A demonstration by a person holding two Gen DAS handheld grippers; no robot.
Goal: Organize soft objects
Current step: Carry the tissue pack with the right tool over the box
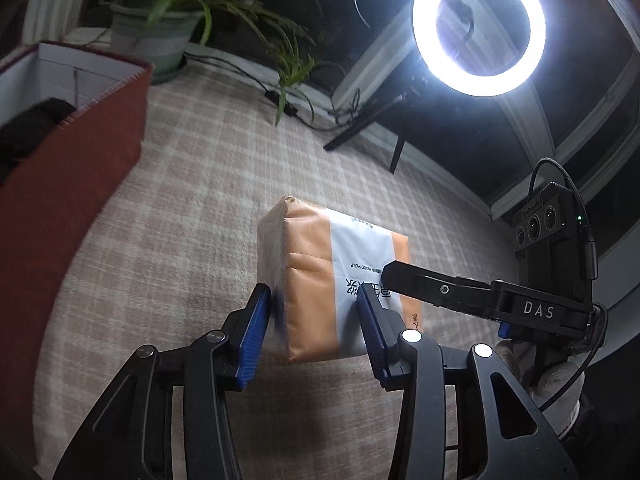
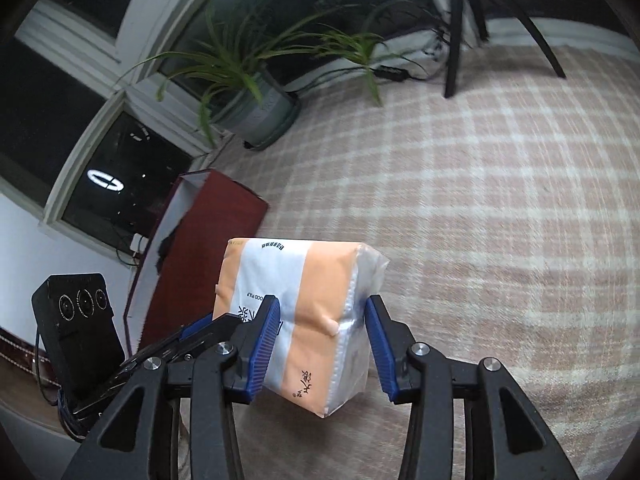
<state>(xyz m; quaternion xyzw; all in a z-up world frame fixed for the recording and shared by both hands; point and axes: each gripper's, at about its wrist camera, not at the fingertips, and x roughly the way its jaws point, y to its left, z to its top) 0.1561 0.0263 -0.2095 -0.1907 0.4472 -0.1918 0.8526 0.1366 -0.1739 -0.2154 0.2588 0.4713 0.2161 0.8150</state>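
An orange and white tissue pack point(image 1: 340, 276) is held above the checked cloth. My left gripper point(image 1: 314, 326) is shut on its near end, blue pads pressing both sides. My right gripper point(image 2: 322, 340) is shut on the same pack point(image 2: 304, 304) from the other side, and one of its black fingers point(image 1: 432, 286) reaches in from the right in the left wrist view. A red box point(image 1: 76, 184) stands at the left with a dark soft thing point(image 1: 32, 128) inside. The box also shows in the right wrist view point(image 2: 200, 252).
A potted plant point(image 1: 156, 28) stands beyond the box by the window, also in the right wrist view point(image 2: 260, 104). A lit ring light point(image 1: 478, 26) on a tripod stands at the back right. Cables run along the window sill. The checked cloth point(image 2: 480, 200) covers the surface.
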